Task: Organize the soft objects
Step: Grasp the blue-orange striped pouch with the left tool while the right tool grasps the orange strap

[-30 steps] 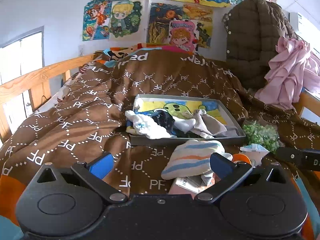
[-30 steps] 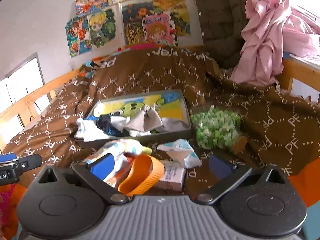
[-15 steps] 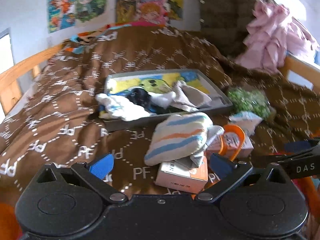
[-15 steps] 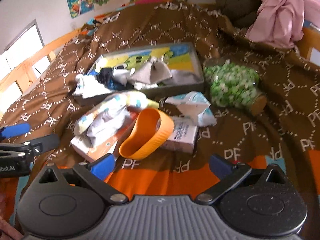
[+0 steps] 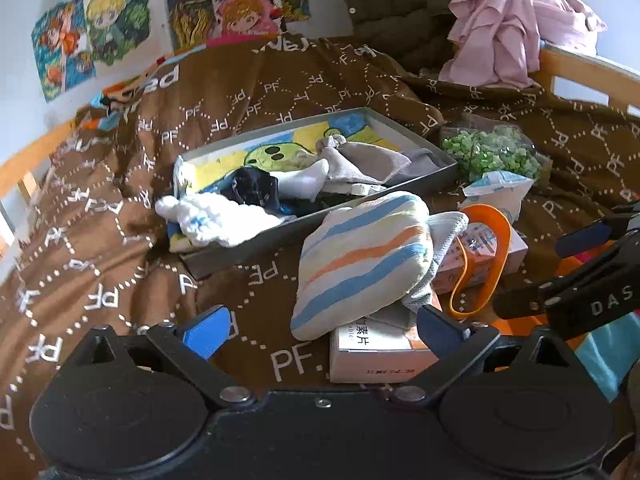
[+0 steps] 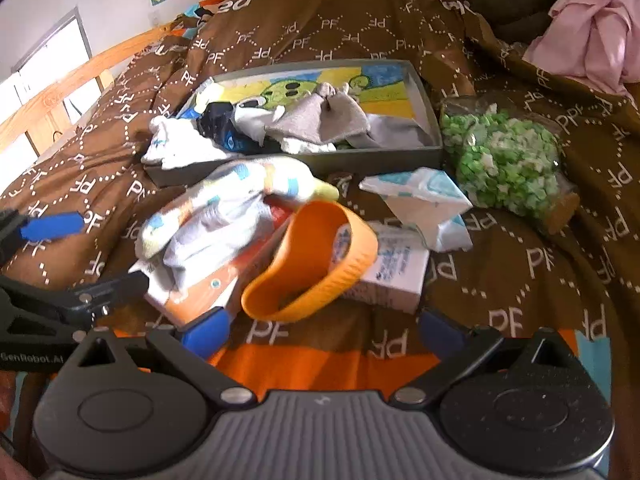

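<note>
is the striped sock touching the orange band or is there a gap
Cannot tell. In the left wrist view the striped sock sits beside the orange band, grey cloth between them; the right wrist view is blurred there.

An orange ring (image 6: 316, 264) leans on a small white box (image 6: 394, 276). A bag of green bits (image 6: 504, 160) lies near it. Cartoon pictures (image 5: 120, 20) hang on the wall.

Socks (image 5: 308, 184) lie in the tray (image 5: 432, 178) mid-bed. A striped sock (image 5: 360, 264) lies on boxes (image 5: 376, 348) before it. A bag of beads (image 5: 496, 152) sits right.
</note>
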The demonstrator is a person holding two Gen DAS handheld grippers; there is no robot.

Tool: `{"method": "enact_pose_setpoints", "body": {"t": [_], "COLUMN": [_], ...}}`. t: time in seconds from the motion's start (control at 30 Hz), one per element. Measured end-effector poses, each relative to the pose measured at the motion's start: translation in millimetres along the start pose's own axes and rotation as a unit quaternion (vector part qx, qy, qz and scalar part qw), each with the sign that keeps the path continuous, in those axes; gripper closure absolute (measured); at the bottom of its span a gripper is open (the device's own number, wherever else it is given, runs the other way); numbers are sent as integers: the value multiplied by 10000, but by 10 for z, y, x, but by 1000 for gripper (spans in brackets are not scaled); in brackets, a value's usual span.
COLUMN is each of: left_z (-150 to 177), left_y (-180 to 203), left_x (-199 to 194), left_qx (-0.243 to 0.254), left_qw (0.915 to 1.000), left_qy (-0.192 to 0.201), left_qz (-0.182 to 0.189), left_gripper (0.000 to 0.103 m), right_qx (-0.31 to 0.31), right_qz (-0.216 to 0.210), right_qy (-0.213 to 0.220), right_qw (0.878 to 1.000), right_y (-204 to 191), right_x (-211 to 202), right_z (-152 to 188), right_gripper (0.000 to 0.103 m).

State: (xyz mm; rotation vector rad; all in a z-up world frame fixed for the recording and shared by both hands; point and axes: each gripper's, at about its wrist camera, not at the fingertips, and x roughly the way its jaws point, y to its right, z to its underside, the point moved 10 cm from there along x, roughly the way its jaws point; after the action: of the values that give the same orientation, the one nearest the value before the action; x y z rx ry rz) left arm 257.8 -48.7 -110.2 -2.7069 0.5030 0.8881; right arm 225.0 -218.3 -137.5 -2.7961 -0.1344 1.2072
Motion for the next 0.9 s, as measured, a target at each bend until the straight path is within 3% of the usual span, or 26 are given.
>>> {"method": "enact_pose_setpoints", "body": {"t": [0.33,0.67,0.9], "left_z": [-49,-90,-193], "left_y": [-18,-147,-62], "left_x": [117,196,306], "left_qx": [-219,-702,-857], "left_qw": [9994,9961,9904], "left_qy": [234,385,646], "left_qz": [106,360,867], "left_gripper": [10,17,25], "right_qx": [130,708,447], "right_qz": [16,-18,227], "right_qy": [82,165,332], "right_qw": [9999,9974,9982], "right_y": [7,142,105], "right_x": [217,383,404], "right_z": [-162,-237,-236], "right_gripper": [0,1,6]}}
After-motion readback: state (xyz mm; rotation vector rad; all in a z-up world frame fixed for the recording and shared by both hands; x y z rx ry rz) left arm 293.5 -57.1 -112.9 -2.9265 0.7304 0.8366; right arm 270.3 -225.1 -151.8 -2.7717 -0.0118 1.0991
